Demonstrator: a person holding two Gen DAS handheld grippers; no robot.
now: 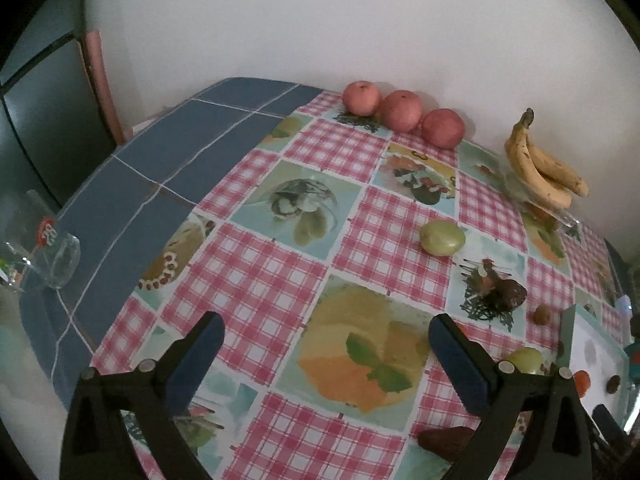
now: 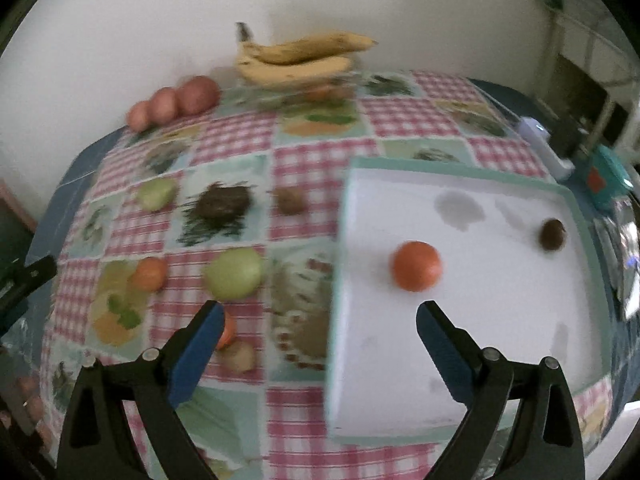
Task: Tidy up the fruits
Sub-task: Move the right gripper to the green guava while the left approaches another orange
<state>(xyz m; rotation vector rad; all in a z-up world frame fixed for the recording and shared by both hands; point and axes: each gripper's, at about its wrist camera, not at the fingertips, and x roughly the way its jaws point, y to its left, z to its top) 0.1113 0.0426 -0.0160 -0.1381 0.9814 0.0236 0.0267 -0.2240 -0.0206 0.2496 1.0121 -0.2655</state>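
The right gripper (image 2: 318, 320) hangs with its jaws spread wide and nothing between them, poised over the near part of the white tray (image 2: 460, 360). Just ahead of the fingertips, slightly toward the right finger, an orange fruit (image 2: 416, 266) rests on the tray, and farther off beyond the right finger sits a small dark fruit (image 2: 552, 234). By the look of it, sorting onto the tray is under way with only two pieces placed; the gripper appears to be between a drop and the next pick.

The next move calls for swinging toward the left finger's side, where loose fruit waits on the checked tablecloth (image 2: 312, 160): a green fruit (image 2: 234, 274) just ahead of the left fingertip, a small orange one (image 2: 149, 274) farther out to the left, and another partly hidden behind the left finger. Closing on a round fruit will need the jaws centred so that it does not roll away.

The left gripper (image 1: 326, 334) is likewise wide open and empty, hovering over bare cloth. Ahead of it, toward its right finger, lies a green fruit (image 1: 442, 237); far beyond, three red apples (image 1: 402, 110) line the wall, with bananas (image 1: 540, 168) off to the right.

The left view alone shows a drinking glass (image 1: 60, 260) lying out beyond its left finger. Only the right view shows the tray's full surface, though it is blurred.
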